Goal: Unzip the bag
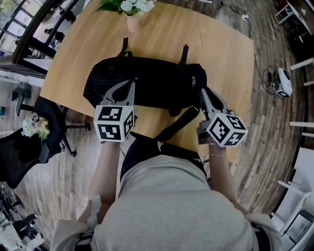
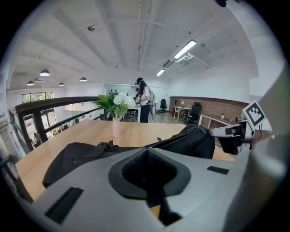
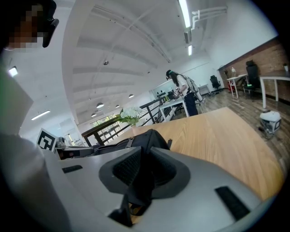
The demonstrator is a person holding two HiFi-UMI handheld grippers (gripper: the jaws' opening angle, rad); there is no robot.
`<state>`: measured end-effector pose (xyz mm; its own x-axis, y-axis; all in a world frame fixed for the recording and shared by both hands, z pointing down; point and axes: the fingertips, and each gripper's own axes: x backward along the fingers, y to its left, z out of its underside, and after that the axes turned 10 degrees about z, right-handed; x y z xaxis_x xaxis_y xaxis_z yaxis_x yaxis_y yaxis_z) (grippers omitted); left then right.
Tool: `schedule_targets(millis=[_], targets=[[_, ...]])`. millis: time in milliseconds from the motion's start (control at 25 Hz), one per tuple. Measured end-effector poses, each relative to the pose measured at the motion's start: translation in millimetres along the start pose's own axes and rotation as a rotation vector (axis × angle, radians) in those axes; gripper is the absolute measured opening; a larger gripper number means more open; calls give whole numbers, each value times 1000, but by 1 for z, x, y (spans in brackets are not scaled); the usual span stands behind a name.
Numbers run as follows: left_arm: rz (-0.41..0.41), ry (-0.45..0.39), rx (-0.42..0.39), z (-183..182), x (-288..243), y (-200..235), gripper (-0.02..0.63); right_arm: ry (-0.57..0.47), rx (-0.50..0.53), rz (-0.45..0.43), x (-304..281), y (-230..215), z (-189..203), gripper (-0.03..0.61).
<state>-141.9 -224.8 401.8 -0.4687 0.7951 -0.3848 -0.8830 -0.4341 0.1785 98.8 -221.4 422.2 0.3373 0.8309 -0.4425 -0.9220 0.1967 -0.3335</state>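
Note:
A black bag lies across the wooden table, its strap trailing off the near edge. A small metal zip pull shows near the bag's right end. My left gripper rests its tips on the bag's front left edge. In the left gripper view its jaws are shut, and nothing shows between them. My right gripper is at the bag's right end. Black fabric of the bag is pinched between that gripper's pads and hangs below them.
A vase of white flowers stands at the table's far edge behind the bag. A black office chair sits on the floor to the left. A white device with a cable lies on the floor to the right. A person stands far across the room.

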Motion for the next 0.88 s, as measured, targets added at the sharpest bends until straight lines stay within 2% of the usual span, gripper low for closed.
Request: schedule_targets(millis=[200,360,520,680,880], targets=[[-2,1,4,0,0,0,20,23,74,18,3,3,-2,112],[-9,-1,9,-1,1,1,18,5,235,31,7,10,-15,160],[-26,2,16,1,1,3,20,5,387,-34,2,34,-19,172],[-45,4,11,1,1,0,20,8,447,-122,2,58,-22,175],[-62,4,1,0,2,2,20,-13,534,-179,0,83,-24,175]])
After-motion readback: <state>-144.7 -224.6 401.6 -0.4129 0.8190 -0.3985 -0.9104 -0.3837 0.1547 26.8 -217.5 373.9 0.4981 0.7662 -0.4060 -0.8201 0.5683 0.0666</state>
